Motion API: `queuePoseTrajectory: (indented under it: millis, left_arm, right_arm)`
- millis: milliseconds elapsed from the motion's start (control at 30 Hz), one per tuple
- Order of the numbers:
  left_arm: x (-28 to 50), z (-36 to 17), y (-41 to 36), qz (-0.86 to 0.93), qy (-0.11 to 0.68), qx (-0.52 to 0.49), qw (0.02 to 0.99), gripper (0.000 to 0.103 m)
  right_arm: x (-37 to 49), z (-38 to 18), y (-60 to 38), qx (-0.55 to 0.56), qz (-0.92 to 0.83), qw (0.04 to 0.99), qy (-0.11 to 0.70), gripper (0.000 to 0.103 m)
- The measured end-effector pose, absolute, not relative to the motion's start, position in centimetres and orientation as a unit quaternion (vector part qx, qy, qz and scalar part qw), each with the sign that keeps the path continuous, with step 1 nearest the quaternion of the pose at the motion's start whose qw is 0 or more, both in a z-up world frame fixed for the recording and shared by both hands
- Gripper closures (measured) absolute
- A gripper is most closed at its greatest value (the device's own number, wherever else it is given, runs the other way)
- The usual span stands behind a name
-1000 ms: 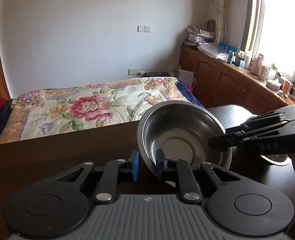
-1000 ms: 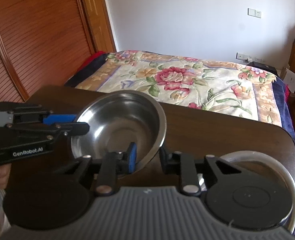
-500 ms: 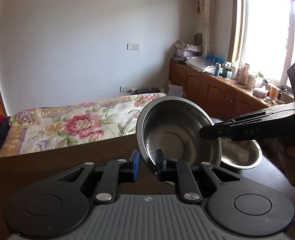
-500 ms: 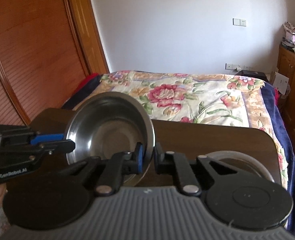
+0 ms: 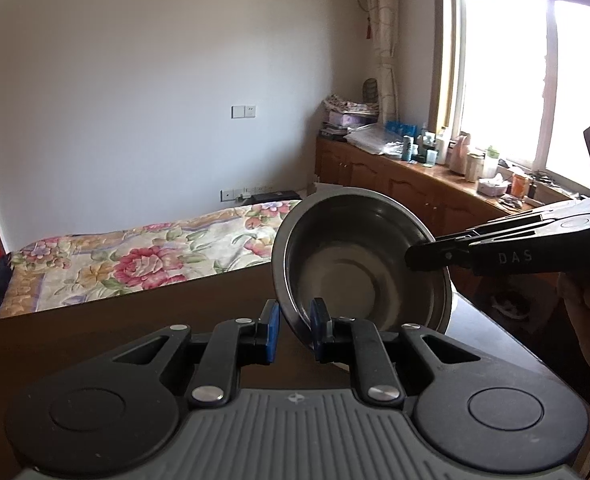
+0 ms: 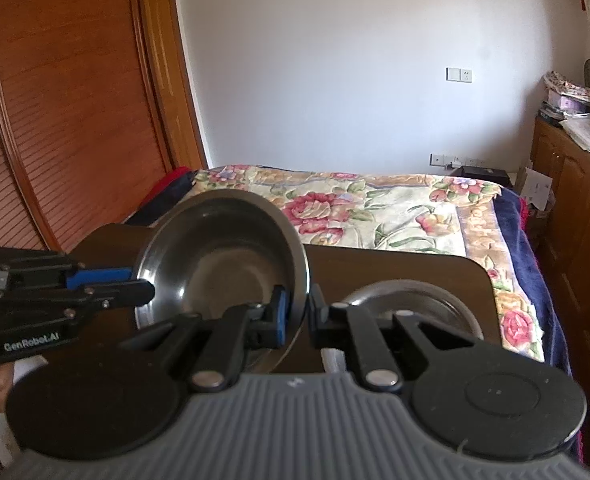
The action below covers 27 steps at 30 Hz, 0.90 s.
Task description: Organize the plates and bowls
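A steel bowl (image 5: 359, 264) is held tilted above the dark wooden table (image 5: 135, 312), gripped from both sides. My left gripper (image 5: 293, 328) is shut on its near rim. My right gripper (image 6: 297, 314) is shut on the opposite rim of the same bowl (image 6: 219, 264). In the left wrist view the right gripper (image 5: 415, 258) reaches in from the right. In the right wrist view the left gripper (image 6: 145, 284) reaches in from the left. A second steel bowl (image 6: 411, 308) sits on the table behind the right gripper, on what looks like a pale plate (image 6: 333, 358).
A bed with a floral cover (image 6: 375, 208) lies beyond the table's far edge. Wooden cabinets with clutter on top (image 5: 435, 172) run under the window on the right. A wooden sliding door (image 6: 55, 120) stands at the left.
Both grippers have lifted the bowl higher off the table and tilted it more upright. The second bowl now shows on the table below in the right wrist view.
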<state>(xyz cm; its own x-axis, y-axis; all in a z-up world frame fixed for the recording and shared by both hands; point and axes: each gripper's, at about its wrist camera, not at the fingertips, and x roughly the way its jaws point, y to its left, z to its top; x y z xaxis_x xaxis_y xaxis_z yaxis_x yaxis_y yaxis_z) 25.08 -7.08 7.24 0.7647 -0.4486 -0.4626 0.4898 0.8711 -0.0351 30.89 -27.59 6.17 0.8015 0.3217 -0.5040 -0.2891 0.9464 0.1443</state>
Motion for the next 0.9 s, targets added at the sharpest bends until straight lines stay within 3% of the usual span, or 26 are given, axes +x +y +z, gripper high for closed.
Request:
queuePoseTrajectory:
  millis: [900]
  left_arm:
    - [14.6, 4.8, -6.8, -0.266, 0.234, 0.035, 0.934, 0.056]
  right_arm:
    - [22.7, 4.4, -29.4, 0.017, 0.165, 0.951, 0.260, 0.091]
